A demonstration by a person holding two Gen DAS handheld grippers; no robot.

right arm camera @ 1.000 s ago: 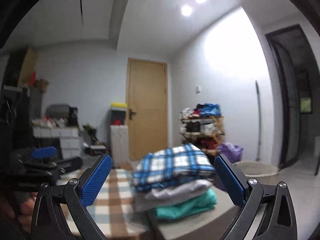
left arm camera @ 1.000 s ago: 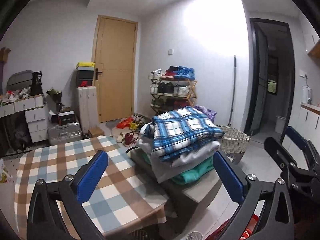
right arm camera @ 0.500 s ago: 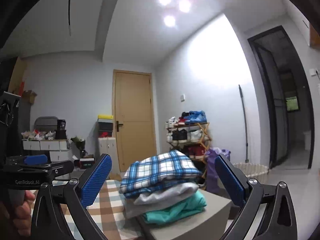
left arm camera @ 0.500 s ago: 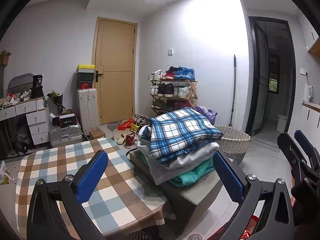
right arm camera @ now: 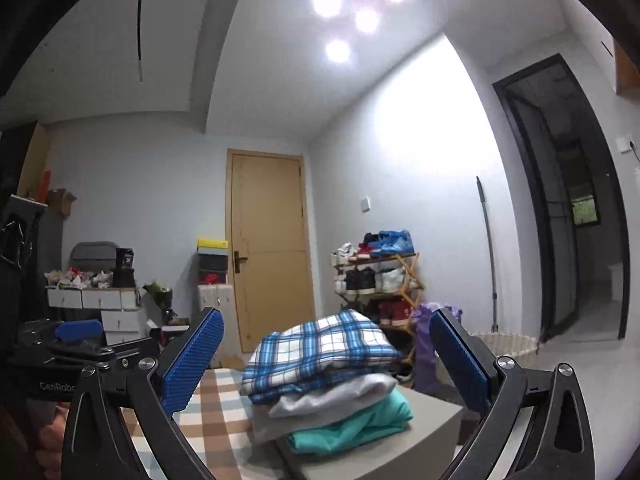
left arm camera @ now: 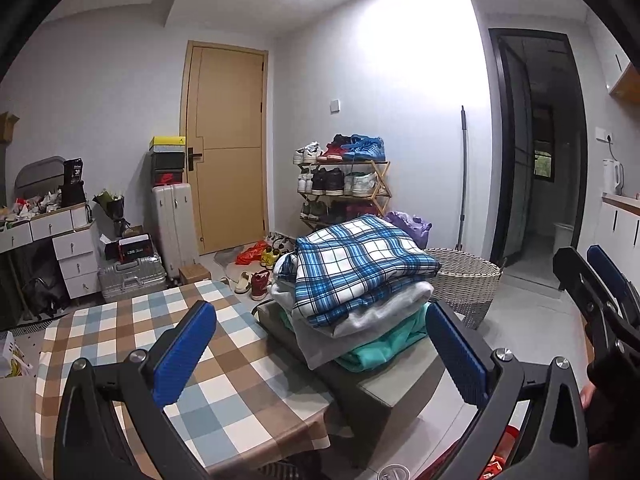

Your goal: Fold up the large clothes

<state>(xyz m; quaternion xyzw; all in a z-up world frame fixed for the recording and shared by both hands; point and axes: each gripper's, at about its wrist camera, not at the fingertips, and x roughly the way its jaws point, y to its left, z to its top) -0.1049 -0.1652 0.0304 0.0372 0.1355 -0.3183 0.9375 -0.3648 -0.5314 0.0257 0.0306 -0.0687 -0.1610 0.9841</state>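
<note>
A stack of folded clothes rests on a grey box (left arm camera: 404, 384) beside the table: a blue plaid garment (left arm camera: 356, 260) on top, a grey one (left arm camera: 372, 316) under it, a teal one (left arm camera: 384, 348) at the bottom. The right wrist view shows the same plaid garment (right arm camera: 320, 344) topping the stack. My left gripper (left arm camera: 320, 352) is open and empty, held back from the stack above the checked tablecloth (left arm camera: 132, 328). My right gripper (right arm camera: 324, 364) is also open and empty, raised and tilted upward. The right gripper (left arm camera: 600, 292) appears at the right edge of the left wrist view.
A woven basket (left arm camera: 464, 280) stands on the floor behind the stack. A shoe rack (left arm camera: 344, 184), suitcases (left arm camera: 172, 220), drawers (left arm camera: 60, 240) and a wooden door (left arm camera: 228, 144) line the far walls. A dark doorway (left arm camera: 536, 152) opens at right. Shoes lie scattered on the floor.
The right gripper has tilted upward, so its view shows more ceiling and lights. The left gripper has hardly moved. The folded stack has stayed put.
</note>
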